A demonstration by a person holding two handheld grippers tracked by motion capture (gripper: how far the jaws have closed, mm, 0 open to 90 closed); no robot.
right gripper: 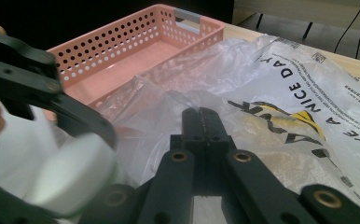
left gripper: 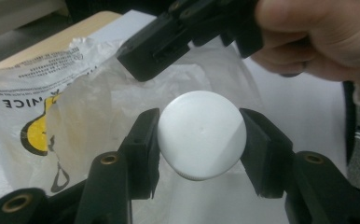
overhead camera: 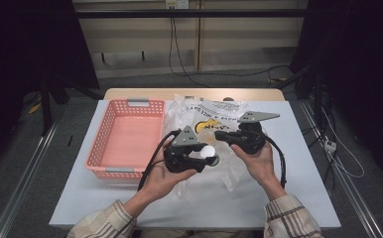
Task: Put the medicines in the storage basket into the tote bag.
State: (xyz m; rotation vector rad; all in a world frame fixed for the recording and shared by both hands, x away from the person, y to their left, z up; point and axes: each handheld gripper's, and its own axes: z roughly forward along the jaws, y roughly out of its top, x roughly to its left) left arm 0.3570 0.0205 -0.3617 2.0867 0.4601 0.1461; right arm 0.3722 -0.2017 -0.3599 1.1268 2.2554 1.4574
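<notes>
A white round-capped container sits between the pads of my left gripper, which is shut on its two sides. In the high view that gripper holds the white cap over the front part of a crumpled clear plastic bag with a yellow print. My right gripper points left just beyond it, jaws together on the bag's film. The right gripper view has its jaws pinched shut in the plastic bag. From the left gripper view, the film rises to the right gripper's tip.
A pink perforated basket stands left of the bag, its inside bare; it also lies beyond the bag in the right gripper view. The white tabletop has free room to the right and along the front edge.
</notes>
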